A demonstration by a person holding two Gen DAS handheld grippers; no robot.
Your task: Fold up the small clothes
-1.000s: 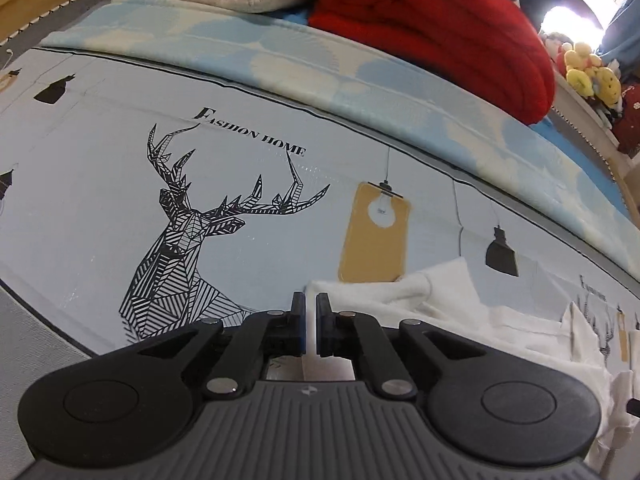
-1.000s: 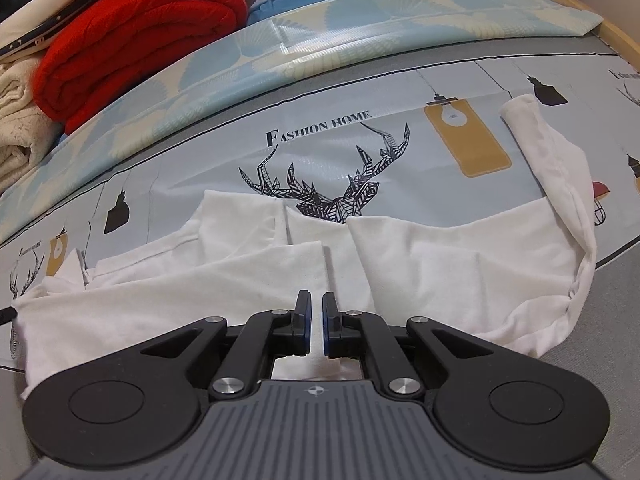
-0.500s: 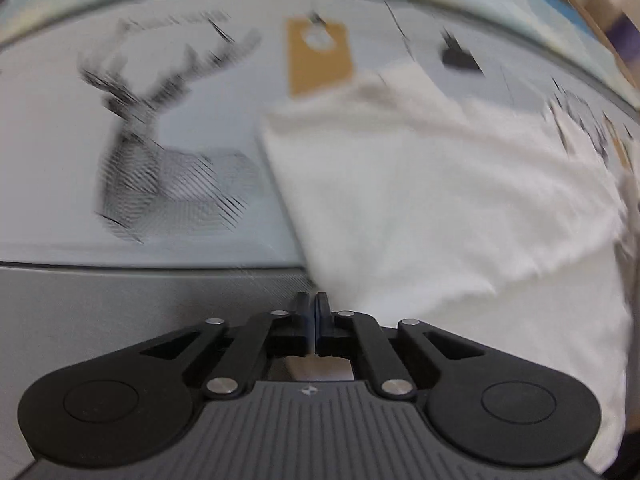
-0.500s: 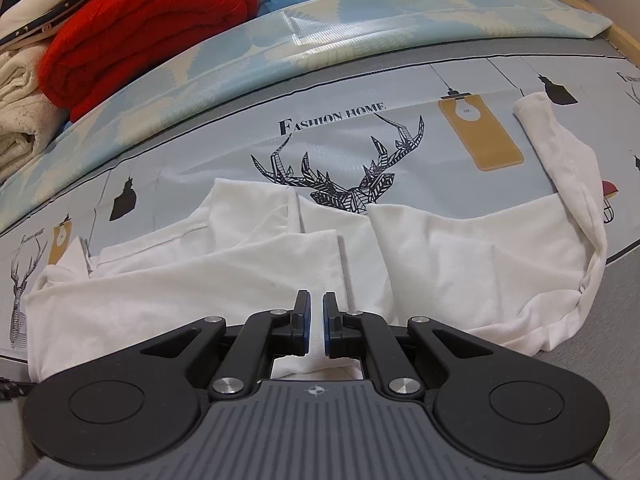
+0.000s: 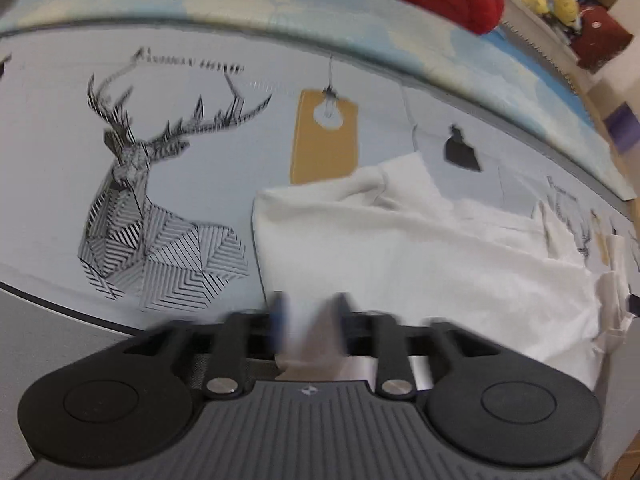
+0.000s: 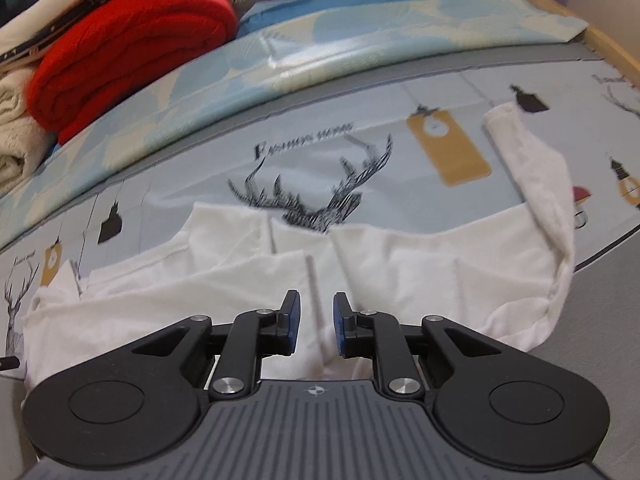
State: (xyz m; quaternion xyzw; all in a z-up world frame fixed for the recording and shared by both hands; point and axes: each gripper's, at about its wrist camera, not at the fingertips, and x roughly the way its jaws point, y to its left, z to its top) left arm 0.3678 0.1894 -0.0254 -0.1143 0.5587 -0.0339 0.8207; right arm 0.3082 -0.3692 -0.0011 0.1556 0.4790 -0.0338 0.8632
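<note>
White cotton, a small garment [image 6: 400,272], lies spread and partly folded on a pale blue bedsheet [image 5: 224,148] printed with a line-drawn deer [image 5: 152,216], hanging bulbs and lamps. The left gripper [image 5: 308,312] hangs over the garment's [image 5: 400,256] near left corner; its jaws have just been opening and show blurred, standing apart with cloth between them but not pinched. The right gripper [image 6: 316,316] sits over the garment's near edge, at the middle, where two flaps meet; its jaws have also just been opening, and a narrow gap shows between the blue pads [image 6: 294,320], released from the fabric. A folded red blanket [image 6: 128,48] rests at the far side, well apart
</note>
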